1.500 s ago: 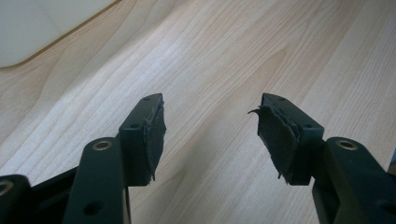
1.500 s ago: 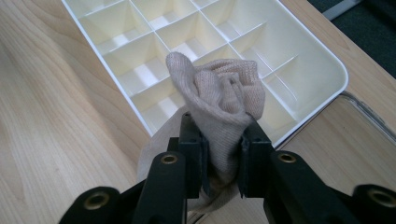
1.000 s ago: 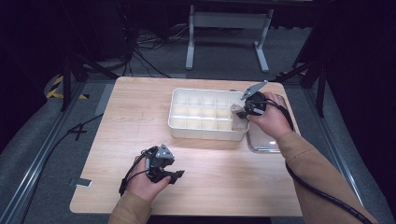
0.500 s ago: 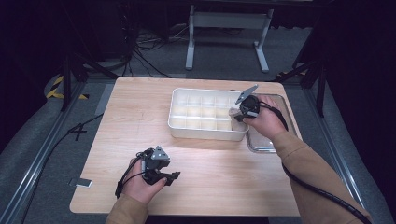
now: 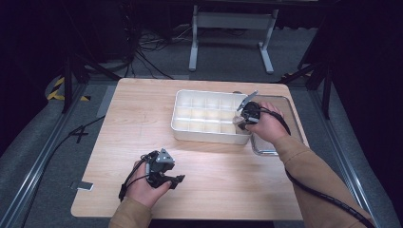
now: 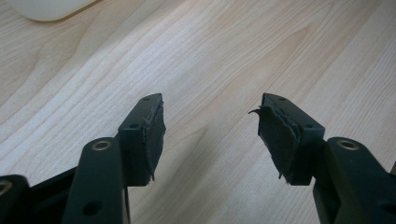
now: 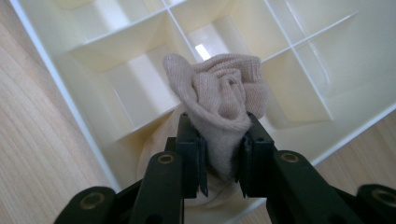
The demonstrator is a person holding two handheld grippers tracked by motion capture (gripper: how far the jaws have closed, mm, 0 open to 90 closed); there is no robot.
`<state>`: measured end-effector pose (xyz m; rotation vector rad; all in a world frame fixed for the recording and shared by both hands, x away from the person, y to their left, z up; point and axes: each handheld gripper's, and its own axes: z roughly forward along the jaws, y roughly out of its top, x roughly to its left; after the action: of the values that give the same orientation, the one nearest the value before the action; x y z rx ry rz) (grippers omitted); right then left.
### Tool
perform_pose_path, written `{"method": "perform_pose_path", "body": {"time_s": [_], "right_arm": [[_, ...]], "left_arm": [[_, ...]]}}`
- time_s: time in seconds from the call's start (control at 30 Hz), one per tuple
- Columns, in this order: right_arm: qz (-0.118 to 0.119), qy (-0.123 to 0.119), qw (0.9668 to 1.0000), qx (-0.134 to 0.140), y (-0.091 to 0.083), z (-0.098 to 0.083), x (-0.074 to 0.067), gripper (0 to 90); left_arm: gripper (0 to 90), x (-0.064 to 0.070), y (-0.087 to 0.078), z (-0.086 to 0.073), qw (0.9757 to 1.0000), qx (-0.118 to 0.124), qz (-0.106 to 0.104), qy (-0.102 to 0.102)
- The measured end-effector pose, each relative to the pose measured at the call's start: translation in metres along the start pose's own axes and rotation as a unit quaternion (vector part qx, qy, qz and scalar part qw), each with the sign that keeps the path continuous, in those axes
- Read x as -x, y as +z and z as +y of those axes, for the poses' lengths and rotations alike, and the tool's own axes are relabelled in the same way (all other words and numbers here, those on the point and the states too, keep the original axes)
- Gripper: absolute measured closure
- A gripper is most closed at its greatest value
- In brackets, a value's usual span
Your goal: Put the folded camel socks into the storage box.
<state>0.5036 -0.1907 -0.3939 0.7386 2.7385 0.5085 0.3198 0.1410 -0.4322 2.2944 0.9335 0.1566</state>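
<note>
Big wooden table across the middle here, dark floor all around it, cables strewn behind and a grey metal stand at the far side. On the table's right half sits the white divided tray, cells in a grid with thin walls. Just beside it, at the right edge, a clear shallow container, partly covered by the person's right hand.

And there's the right gripper, over the tray's near right corner, jaws clamped on a rolled beige sock. In the right gripper view the sock bulges up out of the pinch like a rosette, pads pressing it from both sides. It hangs over the cells by the tray's outer wall, with the dividers crossing right below it; whether it touches them I cannot tell. The tray's rim and strips of bare wood frame the shot.

Down at the near left, the left gripper is low over bare wood, well apart from the tray. Its jaws stand wide, nothing between them, pads frayed at the edges. A corner of the tray peeks in at the top of that view.
</note>
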Motion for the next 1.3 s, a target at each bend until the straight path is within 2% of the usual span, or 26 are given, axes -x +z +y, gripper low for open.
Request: {"method": "perform_pose_path", "body": {"time_s": [0.07,0.17,0.4,0.43,0.63,0.8,0.83,1.07,1.27,1.3], "right_arm": [[0.001,0.000,1.0000,-0.004,0.001,-0.001,0.000,73.3],[0.019,-0.001,0.9993,-0.032,0.009,-0.004,-0.001,73.6],[0.024,0.016,0.9986,-0.045,0.013,-0.004,0.000,73.7],[0.025,0.013,0.9980,-0.057,0.016,-0.002,0.000,73.7],[0.019,-0.017,0.9966,-0.079,0.023,0.001,0.000,73.7],[0.017,-0.029,0.9963,-0.079,0.027,0.001,0.002,73.7],[0.018,-0.027,0.9962,-0.080,0.028,0.001,0.002,73.8],[0.027,-0.021,0.9965,-0.076,0.029,0.001,0.004,73.0],[0.037,-0.013,0.9974,-0.061,0.020,0.001,0.006,65.0],[0.038,-0.010,0.9979,-0.051,0.017,0.000,0.008,62.9]], "left_arm": [[41.4,0.000,0.000,0.000,1.0000,-0.001,0.000,0.000],[41.4,0.000,0.000,0.000,1.0000,0.000,0.001,0.000],[41.4,0.001,0.001,0.000,1.0000,-0.001,0.001,0.002],[41.4,0.000,0.001,0.000,1.0000,-0.003,0.000,0.004],[41.4,0.000,0.001,0.000,1.0000,-0.002,0.000,0.003],[41.4,0.000,0.002,0.001,1.0000,-0.002,-0.002,0.002],[41.5,0.000,0.002,0.002,1.0000,-0.002,-0.003,0.007],[41.4,0.000,0.003,0.005,0.9999,-0.002,-0.008,0.010],[41.5,-0.001,0.003,0.006,0.9999,0.004,-0.009,0.010],[41.4,-0.001,0.003,0.006,0.9999,0.005,-0.009,0.008]]}}
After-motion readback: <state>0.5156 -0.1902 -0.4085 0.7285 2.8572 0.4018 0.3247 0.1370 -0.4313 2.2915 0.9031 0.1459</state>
